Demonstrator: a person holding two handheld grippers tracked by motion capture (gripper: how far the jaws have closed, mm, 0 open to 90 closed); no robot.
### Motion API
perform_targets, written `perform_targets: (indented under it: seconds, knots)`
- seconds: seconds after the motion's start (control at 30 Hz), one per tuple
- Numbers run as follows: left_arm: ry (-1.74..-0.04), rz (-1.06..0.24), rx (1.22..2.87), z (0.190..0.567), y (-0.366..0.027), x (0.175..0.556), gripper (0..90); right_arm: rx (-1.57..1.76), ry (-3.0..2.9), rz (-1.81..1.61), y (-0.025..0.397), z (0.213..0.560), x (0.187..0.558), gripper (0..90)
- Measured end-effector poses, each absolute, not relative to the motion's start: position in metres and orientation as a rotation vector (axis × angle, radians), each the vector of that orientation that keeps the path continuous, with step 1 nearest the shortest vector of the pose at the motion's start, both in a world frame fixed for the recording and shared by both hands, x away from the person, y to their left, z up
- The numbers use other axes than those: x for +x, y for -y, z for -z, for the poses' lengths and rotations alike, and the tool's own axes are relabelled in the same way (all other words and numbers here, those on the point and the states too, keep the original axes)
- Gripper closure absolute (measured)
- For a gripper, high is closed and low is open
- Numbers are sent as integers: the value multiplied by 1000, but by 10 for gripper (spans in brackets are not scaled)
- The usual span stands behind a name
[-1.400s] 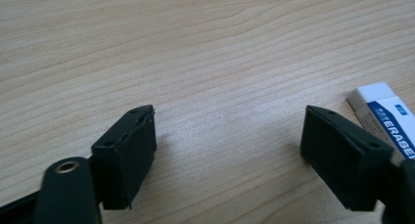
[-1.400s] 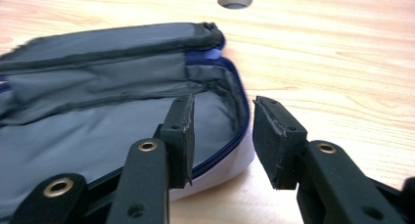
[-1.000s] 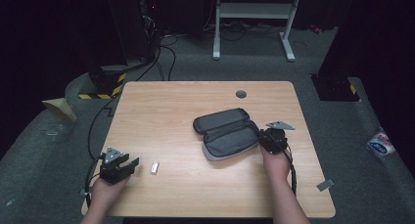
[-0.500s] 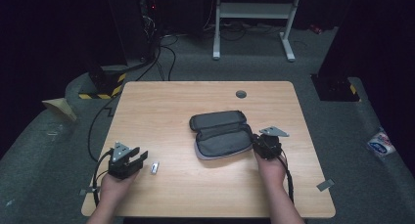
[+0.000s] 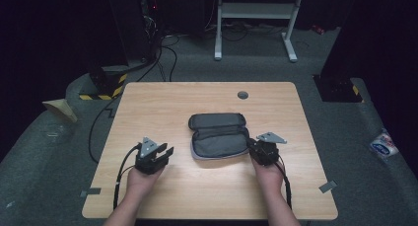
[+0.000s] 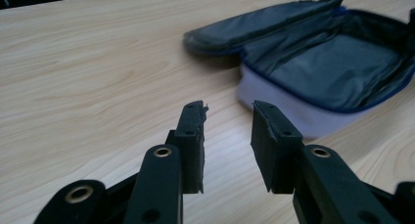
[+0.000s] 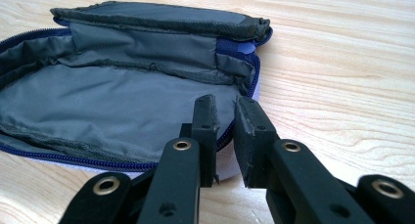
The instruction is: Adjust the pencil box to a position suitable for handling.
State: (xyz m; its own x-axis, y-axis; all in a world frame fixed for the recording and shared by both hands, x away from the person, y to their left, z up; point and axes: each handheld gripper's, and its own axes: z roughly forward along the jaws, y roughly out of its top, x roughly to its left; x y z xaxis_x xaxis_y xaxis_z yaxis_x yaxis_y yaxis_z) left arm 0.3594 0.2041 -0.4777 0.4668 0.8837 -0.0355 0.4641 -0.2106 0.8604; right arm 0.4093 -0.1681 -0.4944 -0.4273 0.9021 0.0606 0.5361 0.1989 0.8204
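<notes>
A dark grey pencil case with a blue zipper lies unzipped mid-table, lid folded back, its grey lining bare. My right gripper is at the case's right end. Its jaws stand nearly together with the zipper rim between them, so my right gripper is shut on that rim. My left gripper rests on the wood left of the case, apart from it. In the left gripper view, my left gripper is open and holds nothing, and the case lies ahead to the right.
The wooden table has a round grey grommet near its far edge. Black cables and a white stand are on the floor behind. A white packet lies on the floor at right.
The right gripper and the case have shifted left together. The left gripper moved forward and right, over the spot where a small white object lay.
</notes>
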Motion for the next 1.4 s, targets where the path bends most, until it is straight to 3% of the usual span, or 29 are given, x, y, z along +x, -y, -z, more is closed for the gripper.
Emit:
perform_targets:
  seconds: [0.23,0.47,0.63,0.87,1.2,1.4]
  knots:
    - [-1145,-525,1815,480,-164,381,575,1336,-2048,-1133,167,495,407,778]
    - [-1198,-507,1866,490,-147,394,605,1326,-2051,-1148,165,498,405,780]
    - [-1225,-521,1875,492,-150,396,710,1329,-2056,-1163,161,499,404,784]
    - [-1262,-562,1878,494,-166,399,774,1293,-2091,-1167,143,498,411,784]
    - [-1283,-566,1845,496,-183,398,776,1280,-2115,-1170,126,499,416,783]
    - [-1275,-566,1803,495,-189,397,688,1275,-2094,-1191,127,495,414,725]
